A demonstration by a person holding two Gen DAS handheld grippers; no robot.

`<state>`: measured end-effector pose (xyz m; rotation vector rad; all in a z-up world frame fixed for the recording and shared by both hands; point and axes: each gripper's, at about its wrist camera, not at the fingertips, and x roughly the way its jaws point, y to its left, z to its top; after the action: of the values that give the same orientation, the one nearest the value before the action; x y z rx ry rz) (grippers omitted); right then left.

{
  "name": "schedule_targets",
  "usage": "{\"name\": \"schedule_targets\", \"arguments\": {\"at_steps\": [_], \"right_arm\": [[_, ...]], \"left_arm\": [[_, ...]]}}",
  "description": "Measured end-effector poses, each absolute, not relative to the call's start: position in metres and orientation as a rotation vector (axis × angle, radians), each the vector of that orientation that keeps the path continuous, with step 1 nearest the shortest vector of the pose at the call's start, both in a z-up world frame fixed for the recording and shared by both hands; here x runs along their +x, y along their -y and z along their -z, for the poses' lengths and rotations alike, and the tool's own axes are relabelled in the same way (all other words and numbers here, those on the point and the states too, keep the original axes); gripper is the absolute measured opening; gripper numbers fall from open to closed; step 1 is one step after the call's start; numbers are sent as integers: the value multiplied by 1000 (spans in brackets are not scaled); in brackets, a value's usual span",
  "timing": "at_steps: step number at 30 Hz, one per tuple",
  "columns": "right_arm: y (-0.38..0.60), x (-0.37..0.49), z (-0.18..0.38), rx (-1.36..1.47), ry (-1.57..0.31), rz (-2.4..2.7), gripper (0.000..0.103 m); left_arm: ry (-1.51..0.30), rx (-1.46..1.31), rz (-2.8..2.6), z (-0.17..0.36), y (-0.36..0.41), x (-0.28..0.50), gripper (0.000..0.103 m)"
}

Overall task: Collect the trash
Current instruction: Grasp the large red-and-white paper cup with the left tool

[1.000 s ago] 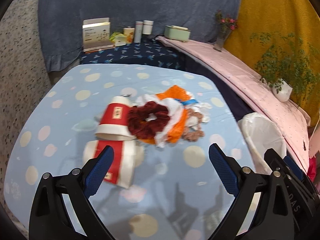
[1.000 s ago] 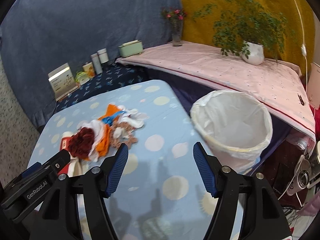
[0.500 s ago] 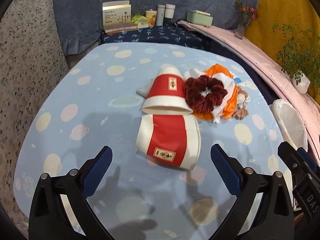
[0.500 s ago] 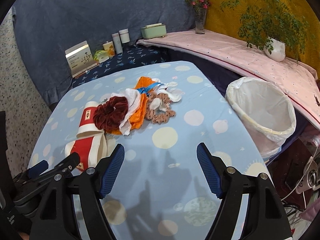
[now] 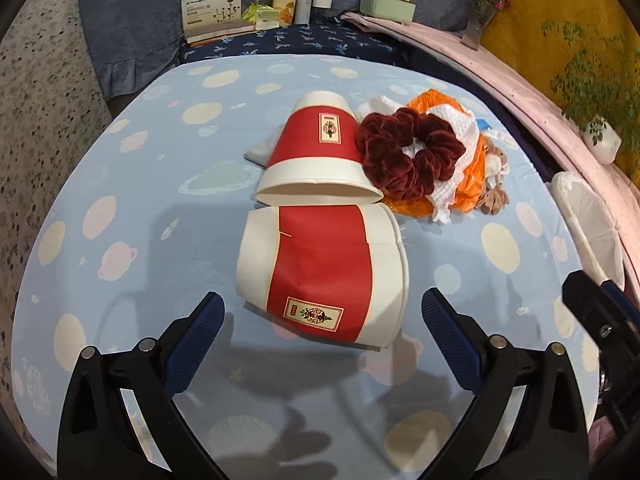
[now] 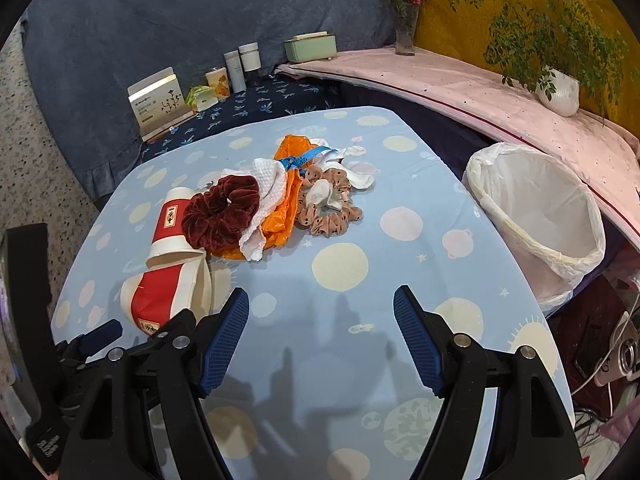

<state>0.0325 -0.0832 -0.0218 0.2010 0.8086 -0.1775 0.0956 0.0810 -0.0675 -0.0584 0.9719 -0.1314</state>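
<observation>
Two paper cups (image 5: pixel 320 268) right ahead of the left fingers are red with white bands. Past them there's a dark maroon scrunchie (image 5: pixel 408 152), an orange bag (image 6: pixel 286 204), and a tan dotted scrunchie (image 6: pixel 330 208). The tablecloth (image 6: pixel 340 264) is light blue with cream dots and planets.

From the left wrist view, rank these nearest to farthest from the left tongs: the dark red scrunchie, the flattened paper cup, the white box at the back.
1. Flattened paper cup, just ahead of the open left tongs.
2. Dark red scrunchie, farther on, right of center, on the pile.
3. White box, upright at the back left, beyond the table.
</observation>
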Motion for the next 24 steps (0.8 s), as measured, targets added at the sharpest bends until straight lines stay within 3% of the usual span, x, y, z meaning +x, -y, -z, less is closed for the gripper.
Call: {"name": "schedule_targets", "arguments": {"at_steps": [9, 13, 24], "right_arm": [[79, 45, 31, 194, -837, 173, 72], [75, 50, 31, 188, -841, 161, 72], [52, 66, 20, 159, -815, 111, 72]], "left_arm": [[-1011, -76, 135, 82, -85, 114, 95], [-1037, -90, 175, 83, -87, 118, 87], [-971, -134, 127, 55, -117, 111, 86]]}}
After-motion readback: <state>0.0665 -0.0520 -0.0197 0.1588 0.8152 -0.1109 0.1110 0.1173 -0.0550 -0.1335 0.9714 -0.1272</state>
